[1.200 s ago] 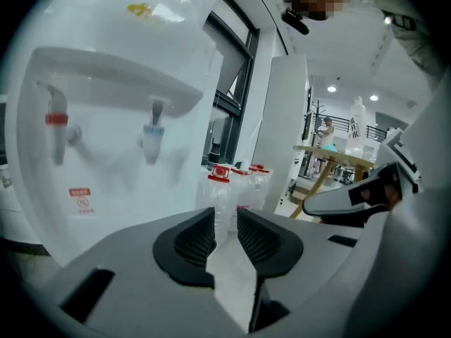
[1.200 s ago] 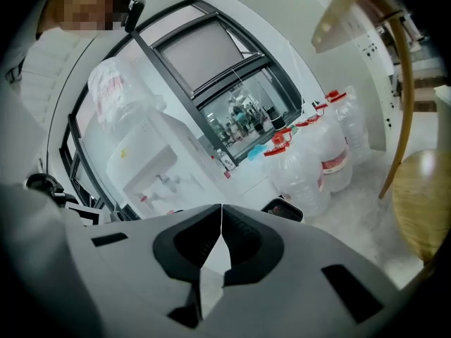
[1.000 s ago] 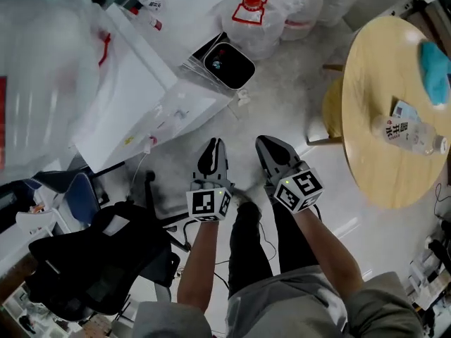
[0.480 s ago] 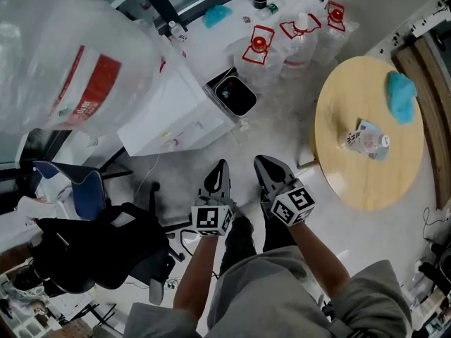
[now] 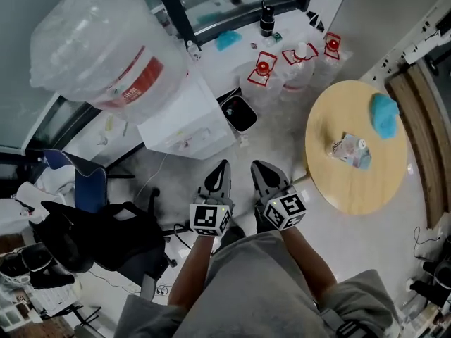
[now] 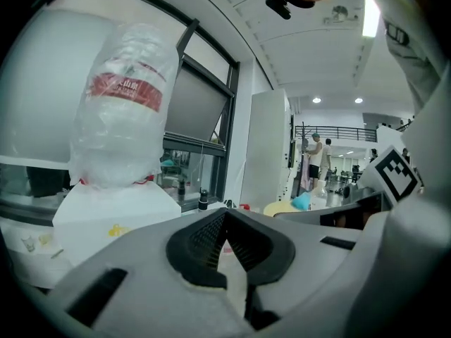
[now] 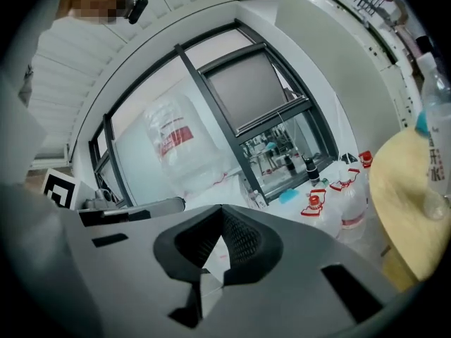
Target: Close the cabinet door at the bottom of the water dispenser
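The white water dispenser (image 5: 184, 122) stands on the floor ahead of me, seen from above, with a big clear bottle (image 5: 106, 48) on top. Its bottom cabinet door is hidden from this angle. My left gripper (image 5: 223, 165) and right gripper (image 5: 258, 166) hang side by side in the air, short of the dispenser and touching nothing. Both are shut with nothing between the jaws. The left gripper view looks level over its closed jaws, left gripper (image 6: 225, 211), at the dispenser's top (image 6: 116, 210) and bottle (image 6: 120, 111). The right gripper (image 7: 222, 211) faces the bottle (image 7: 180, 146) and a window.
A round wooden table (image 5: 352, 182) at the right carries a small bottle (image 5: 347, 148) and a blue cloth (image 5: 384, 115). Several red-capped water jugs (image 5: 264, 72) and a small bin (image 5: 238, 113) sit beyond the dispenser. A black office chair (image 5: 106, 241) stands at the left.
The person has stood up: both grippers rose together, still side by side, and the dispenser, floor and table now look smaller and farther below.
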Motion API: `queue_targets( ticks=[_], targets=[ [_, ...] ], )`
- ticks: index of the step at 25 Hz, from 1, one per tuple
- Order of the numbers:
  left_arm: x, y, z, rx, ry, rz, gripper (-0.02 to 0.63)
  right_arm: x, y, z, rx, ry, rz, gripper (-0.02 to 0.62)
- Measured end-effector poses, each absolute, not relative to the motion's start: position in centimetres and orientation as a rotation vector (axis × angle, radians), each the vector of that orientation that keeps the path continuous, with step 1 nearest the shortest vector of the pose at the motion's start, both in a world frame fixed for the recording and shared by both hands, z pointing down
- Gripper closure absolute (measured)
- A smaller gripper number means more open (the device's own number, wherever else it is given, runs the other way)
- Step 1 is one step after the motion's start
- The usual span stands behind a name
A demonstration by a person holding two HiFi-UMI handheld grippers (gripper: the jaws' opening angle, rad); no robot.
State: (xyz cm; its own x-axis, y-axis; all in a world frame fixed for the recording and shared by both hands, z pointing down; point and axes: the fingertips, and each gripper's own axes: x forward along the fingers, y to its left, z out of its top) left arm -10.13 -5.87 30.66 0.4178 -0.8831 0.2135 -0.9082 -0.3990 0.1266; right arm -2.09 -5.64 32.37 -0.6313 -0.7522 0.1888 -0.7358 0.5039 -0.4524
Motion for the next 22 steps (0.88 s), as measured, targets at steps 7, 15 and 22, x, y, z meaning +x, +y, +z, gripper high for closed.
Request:
queue_targets(
  ticks=[7,15,22],
  targets=[
    [-10.4,-4.4,27.9,2.489,-1.554,0.144,0.600,-3.5,-4.1,29.2,-1.319,2.704,-0.704,0.586],
    [-11.8,-4.0,26.2,2.494,-1.566,0.134,0.600,-4.9,-4.2,27.1,-1.325,2.706,-0.588,0.586],
    [-13.3,-4.0,25.1,2.503,-1.599,0.128,0.600,-5.4,-4.5,25.9,-1.349,2.693,-0.525,0.586]
  ],
)
